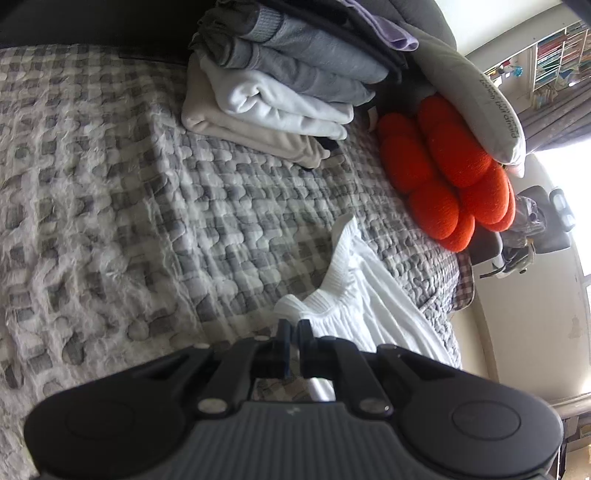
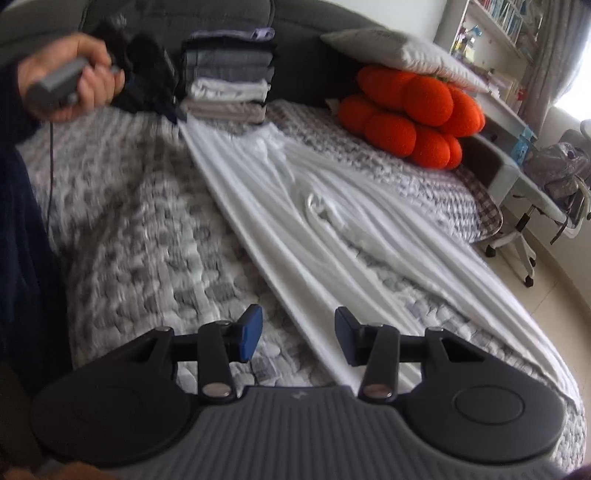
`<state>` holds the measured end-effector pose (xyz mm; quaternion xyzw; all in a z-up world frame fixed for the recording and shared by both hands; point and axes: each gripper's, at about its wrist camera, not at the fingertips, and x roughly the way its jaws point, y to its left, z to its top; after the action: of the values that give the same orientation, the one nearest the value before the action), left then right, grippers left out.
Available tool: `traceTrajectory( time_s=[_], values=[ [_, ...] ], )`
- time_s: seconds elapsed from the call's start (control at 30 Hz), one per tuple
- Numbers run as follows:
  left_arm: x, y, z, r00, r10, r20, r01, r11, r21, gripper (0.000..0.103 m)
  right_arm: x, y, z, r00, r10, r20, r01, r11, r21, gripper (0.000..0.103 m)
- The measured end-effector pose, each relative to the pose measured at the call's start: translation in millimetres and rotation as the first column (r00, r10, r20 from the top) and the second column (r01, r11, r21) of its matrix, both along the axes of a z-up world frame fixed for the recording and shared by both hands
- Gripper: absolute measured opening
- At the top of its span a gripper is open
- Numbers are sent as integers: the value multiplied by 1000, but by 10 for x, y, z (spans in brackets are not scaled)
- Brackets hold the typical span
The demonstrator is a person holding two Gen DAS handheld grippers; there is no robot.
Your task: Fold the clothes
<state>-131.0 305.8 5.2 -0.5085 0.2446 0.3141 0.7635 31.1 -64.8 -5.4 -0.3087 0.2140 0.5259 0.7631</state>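
Note:
A long white pleated garment (image 2: 332,221) lies stretched across the checked bed cover (image 2: 129,221). Its elastic end (image 1: 343,280) shows in the left wrist view. My left gripper (image 1: 294,332) is shut on that end's corner. In the right wrist view a hand (image 2: 74,74) holds this left gripper (image 2: 173,107) at the far end, pulling the cloth taut. My right gripper (image 2: 298,336) hovers over the near end with its jaws apart. The garment's left edge runs under the gap, and the pads do not press on it.
A stack of folded clothes (image 2: 229,74) stands against the dark headboard. An orange knotted cushion (image 2: 406,110) and a grey pillow (image 2: 399,51) lie at the bed's far right. An office chair (image 2: 524,221) and shelves (image 2: 491,22) stand beyond the bed's right edge.

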Motion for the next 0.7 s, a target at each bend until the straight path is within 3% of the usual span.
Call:
traceTrajectory(
  time_s=[0.13,0.33,0.37,0.4,0.57,0.7],
  values=[
    [-41,8,38,999,10,40,-10,1000,2,4,-42,52,-108,998,-8,58,11,999,-40,35],
    [-63,24,51,999,15,51,-15,1000,-5,4,-27,136,-273,987,-35,154,51,994,-99,10],
    [-71,29,51,998,16,57,-15,1000,-7,4,-24,134,-271,985,-38,166,55,993,-100,1],
    [-83,35,52,998,16,63,-15,1000,-10,4,-25,124,-252,983,-44,176,62,993,-100,0],
    [-164,47,80,997,17,79,-16,1000,-7,4,-51,-16,-24,997,-14,79,18,998,-55,0],
    [-231,28,80,999,15,35,-16,999,34,4,-105,-21,7,999,33,-26,-35,997,-64,0]
  ],
)
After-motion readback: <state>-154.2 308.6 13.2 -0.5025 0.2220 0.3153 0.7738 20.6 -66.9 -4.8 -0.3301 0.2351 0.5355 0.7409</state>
